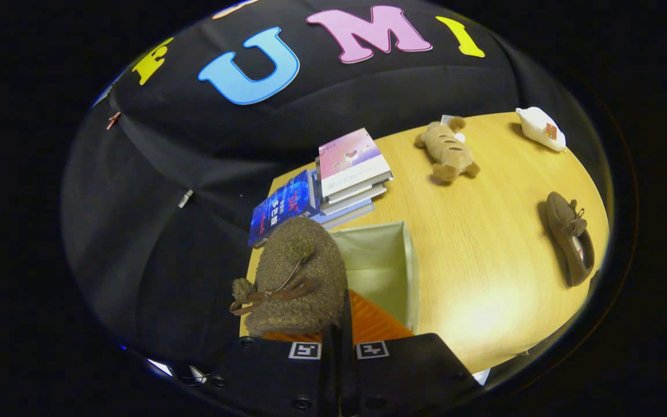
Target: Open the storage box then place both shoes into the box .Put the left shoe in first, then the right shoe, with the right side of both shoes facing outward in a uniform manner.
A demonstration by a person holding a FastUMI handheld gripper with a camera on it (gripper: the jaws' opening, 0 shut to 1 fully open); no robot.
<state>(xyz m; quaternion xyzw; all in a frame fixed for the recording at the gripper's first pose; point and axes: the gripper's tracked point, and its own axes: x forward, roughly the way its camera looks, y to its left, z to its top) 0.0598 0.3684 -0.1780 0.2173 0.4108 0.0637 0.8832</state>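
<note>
one broad wooden surface [472, 249] spreads out beyond the tool, with the dark booth wall behind it. next in size, the storage box [409, 272] stands open at the near edge of the surface, just ahead of the fingers; its pale lining shows on the inner walls and an orange ribbed panel [377, 321] lies low inside it. a fuzzy brown shoe [301, 278] with a thin lace bow is held up over the left part of the box opening, its back end pinched in the tool [339, 347], whose fingers are drawn nearly together on the shoe's edge, so the tool grips the shoe. beyond the box, a stack of books [352, 174] sits near the far edge of the surface, with a blue book [281, 211] lying just beside the stack to its left. a second brown shoe [568, 237] lies on its side well apart from the box, far to the right on the surface. farther back, a tan stuffed toy [448, 150] lies on the surface, and a small white soft item [541, 128] rests near the far right corner.
</note>
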